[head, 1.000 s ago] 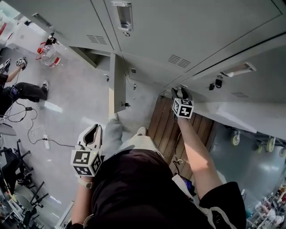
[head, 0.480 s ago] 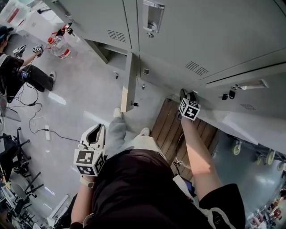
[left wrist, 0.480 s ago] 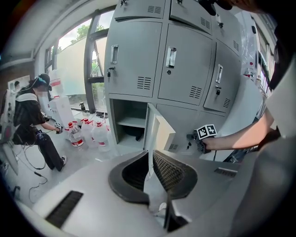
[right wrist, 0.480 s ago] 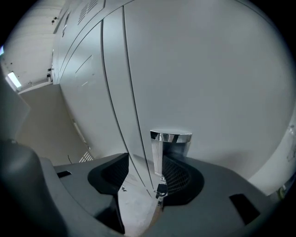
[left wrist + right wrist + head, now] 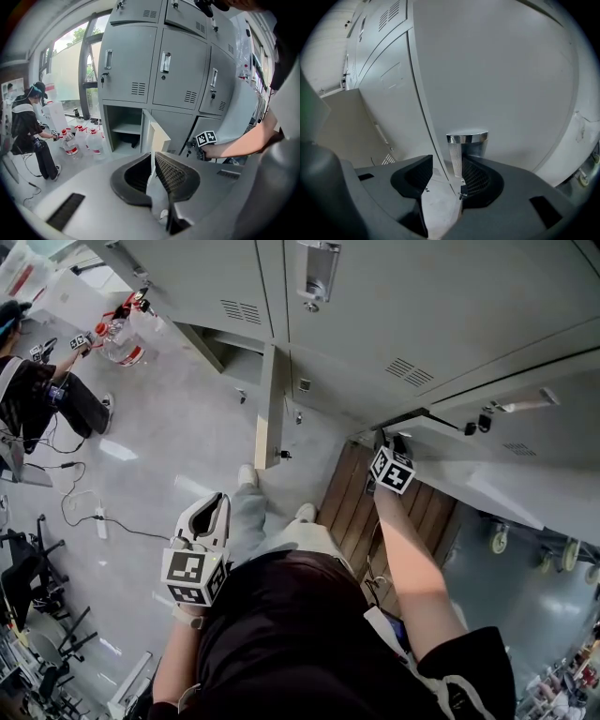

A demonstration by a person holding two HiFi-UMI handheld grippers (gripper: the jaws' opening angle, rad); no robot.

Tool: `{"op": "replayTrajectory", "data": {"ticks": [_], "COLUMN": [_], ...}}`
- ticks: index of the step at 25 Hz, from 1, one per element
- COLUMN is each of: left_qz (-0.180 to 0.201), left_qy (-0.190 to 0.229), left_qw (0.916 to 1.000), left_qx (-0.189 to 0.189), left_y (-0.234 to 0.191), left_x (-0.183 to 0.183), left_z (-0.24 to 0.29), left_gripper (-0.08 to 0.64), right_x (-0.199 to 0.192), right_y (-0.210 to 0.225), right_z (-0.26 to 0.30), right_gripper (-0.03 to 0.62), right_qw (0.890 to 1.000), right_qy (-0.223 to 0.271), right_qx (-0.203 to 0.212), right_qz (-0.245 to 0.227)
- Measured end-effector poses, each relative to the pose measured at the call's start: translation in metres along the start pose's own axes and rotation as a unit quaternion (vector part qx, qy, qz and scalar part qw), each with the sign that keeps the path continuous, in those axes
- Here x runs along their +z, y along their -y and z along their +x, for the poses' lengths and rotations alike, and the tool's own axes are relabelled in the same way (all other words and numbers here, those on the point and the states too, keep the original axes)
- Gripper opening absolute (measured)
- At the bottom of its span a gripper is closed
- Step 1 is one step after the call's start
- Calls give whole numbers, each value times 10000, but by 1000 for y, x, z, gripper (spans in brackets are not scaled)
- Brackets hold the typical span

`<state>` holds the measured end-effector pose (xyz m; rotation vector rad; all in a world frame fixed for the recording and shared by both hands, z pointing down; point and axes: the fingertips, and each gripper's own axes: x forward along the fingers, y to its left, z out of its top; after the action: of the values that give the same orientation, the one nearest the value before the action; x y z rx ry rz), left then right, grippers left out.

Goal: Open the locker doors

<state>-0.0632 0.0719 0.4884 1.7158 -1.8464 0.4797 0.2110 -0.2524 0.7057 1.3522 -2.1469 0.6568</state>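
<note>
Our left claw (image 5: 214,509) hangs closed and empty by our hip. Our right claw (image 5: 447,174), jaws apart and just closing, straddles the edge of the ajar lower locker door (image 5: 497,474), with its chrome knob (image 5: 466,140) between them. Beyond, another locker door (image 5: 269,409) stands open.
</note>
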Motion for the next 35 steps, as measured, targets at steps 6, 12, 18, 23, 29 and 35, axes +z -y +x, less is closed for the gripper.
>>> {"op": "replayTrajectory", "data": {"ticks": [6, 12, 18, 23, 29, 35], "left_qz": [145, 390, 620, 757, 1007, 1174], "left_qy": [267, 458, 684, 753, 819, 844], "left_qw": [9993, 9970, 9933, 9883, 9780, 9693], "left_qx": [-218, -478, -692, -1089, -1635, -1988], "left_y": [9, 24, 42, 65, 106, 139], "left_x": [15, 32, 48, 55, 63, 65], "left_z": [-3, -6, -5, 1, 11, 18], "left_gripper": [40, 39, 38, 32, 32, 32], "right_x": [-18, -42, -68, -89, -115, -141], "right_y": [6, 11, 20, 30, 52, 84], "right_z": [-23, -51, -81, -108, -140, -175], "right_gripper": [170, 160, 160, 160, 155, 127], "right_qw": [9998, 9994, 9988, 9984, 9975, 9949], "right_qy": [-52, -172, -198, -239, -291, -314], "right_qx": [-154, -276, -311, -326, -428, -751], "right_qz": [133, 115, 318, 394, 482, 601]}}
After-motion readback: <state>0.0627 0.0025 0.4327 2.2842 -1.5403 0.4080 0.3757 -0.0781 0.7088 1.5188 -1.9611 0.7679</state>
